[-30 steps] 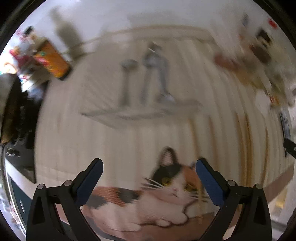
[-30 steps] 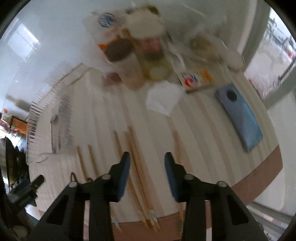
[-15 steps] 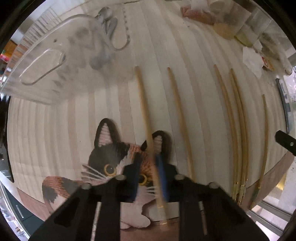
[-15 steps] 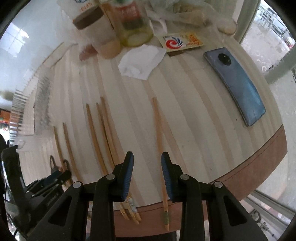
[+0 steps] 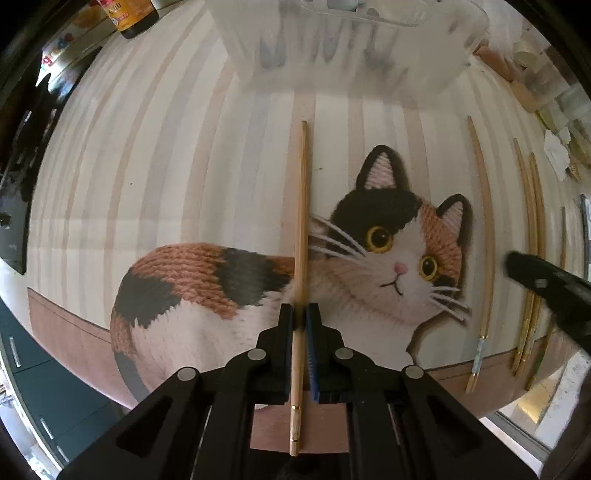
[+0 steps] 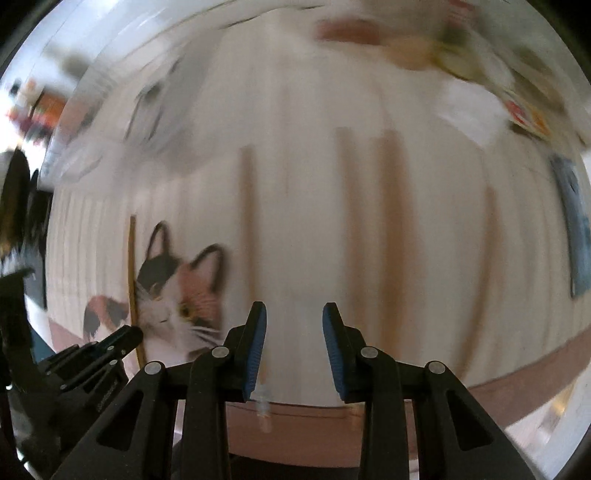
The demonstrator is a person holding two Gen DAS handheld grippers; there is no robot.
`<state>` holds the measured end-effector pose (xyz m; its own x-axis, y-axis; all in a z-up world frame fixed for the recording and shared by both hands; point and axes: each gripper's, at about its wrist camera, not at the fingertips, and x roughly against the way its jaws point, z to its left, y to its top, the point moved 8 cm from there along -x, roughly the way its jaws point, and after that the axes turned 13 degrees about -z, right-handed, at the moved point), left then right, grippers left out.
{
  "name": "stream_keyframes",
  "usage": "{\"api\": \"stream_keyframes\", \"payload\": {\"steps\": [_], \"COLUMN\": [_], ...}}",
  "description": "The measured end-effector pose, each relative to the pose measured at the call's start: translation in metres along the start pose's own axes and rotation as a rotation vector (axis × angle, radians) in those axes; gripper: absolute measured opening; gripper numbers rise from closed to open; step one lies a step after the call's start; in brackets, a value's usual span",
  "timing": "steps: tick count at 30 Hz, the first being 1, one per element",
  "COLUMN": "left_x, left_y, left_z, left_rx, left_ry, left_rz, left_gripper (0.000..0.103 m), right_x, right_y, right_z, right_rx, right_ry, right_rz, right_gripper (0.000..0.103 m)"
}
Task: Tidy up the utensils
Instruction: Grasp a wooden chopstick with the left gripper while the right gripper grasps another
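Note:
My left gripper is shut on a wooden chopstick that points away from me, over the cat picture on the striped table mat. Several more chopsticks lie side by side to the right on the mat. A clear plastic utensil tray holding metal cutlery stands just beyond the chopstick's tip. My right gripper is open and empty above the mat; its view is blurred, with chopsticks as streaks ahead. The held chopstick and the left gripper show at its left.
A dark sauce bottle stands at the far left. Jars and packets crowd the far right. A white tissue and a blue phone lie at the right. The brown front edge of the mat runs close by.
My left gripper has closed on the leftmost chopstick and swung left, so the tray now sits straight ahead. My right gripper has opened a little and is moving fast, blurring its view.

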<state>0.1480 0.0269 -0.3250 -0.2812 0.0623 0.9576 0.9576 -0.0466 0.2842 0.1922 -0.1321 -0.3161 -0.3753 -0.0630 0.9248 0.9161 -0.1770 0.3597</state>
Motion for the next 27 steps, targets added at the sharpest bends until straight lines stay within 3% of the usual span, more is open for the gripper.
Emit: {"api": "stream_keyframes", "payload": {"steps": [5,6,8,15,21,23,27], "left_x": [0.004,0.004,0.007,0.006,0.005,0.004,-0.006], "left_y": [-0.004,-0.003,-0.002,0.014,0.054,0.059,0.07], "left_z": [0.0,0.002,0.003,0.01,0.022,0.02,0.015], "left_rx": [-0.028,-0.028,-0.027,-0.003,-0.01,-0.004,-0.007], "left_ry": [-0.01,-0.015,-0.027,-0.059,-0.065,-0.075,-0.131], "left_rz": [-0.017,-0.018,-0.016,-0.059,-0.056,-0.056,-0.044], "left_gripper": [0.007,0.008,0.009,0.009,0.01,0.013,0.033], "right_x": [-0.025,-0.024,-0.022,-0.007,0.002,0.005,0.007], "right_y": [-0.011,-0.011,-0.015,-0.033,-0.033,-0.033,-0.032], "right_z": [0.033,0.035,0.035,0.021,0.005,0.004,0.002], "right_rx": [0.11,0.125,0.142,0.121,0.089,0.091,0.089], "right_ry": [-0.091,-0.109,-0.144,-0.166,-0.162,-0.168,-0.173], "right_rz": [0.03,0.014,0.021,0.052,0.059,0.06,0.059], "right_gripper": [0.032,0.016,0.008,0.008,0.008,0.008,0.008]}}
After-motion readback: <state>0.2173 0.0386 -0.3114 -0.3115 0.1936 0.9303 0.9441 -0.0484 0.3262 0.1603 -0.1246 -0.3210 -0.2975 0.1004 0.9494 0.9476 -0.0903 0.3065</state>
